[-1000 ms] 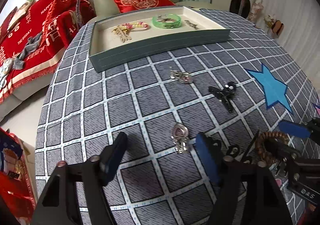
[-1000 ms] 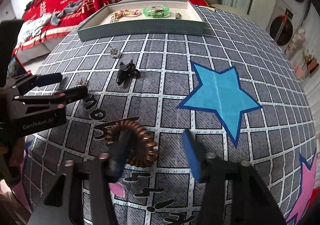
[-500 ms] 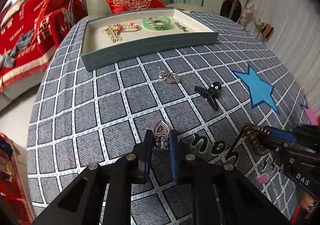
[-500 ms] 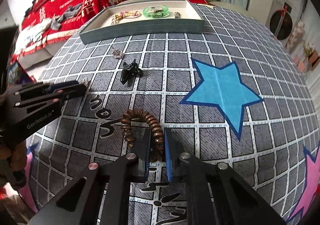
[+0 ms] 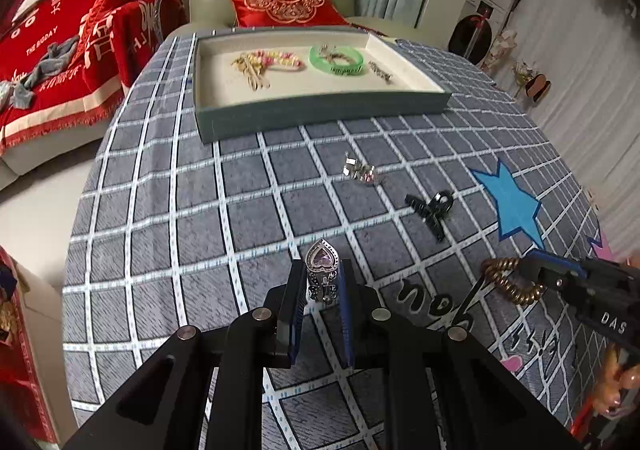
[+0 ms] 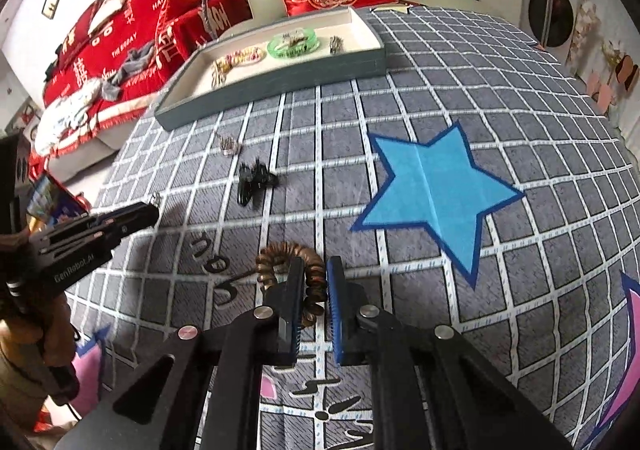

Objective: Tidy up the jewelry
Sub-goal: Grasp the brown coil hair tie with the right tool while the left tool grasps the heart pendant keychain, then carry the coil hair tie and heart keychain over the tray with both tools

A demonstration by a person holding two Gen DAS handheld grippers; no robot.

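While clamped in fingers: left gripper, heart-shaped metal brooch; right gripper, coiled brown hair tie

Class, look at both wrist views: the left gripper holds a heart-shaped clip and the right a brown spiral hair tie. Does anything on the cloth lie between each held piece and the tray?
Yes: a silver clip and black claw clip lie short of the tray.

My left gripper and my right gripper are both made of black angular arms with round silver screws and blue pads on the inner side of the fingers, and one body has white letters "GenRobot.AI", the other "DAS".
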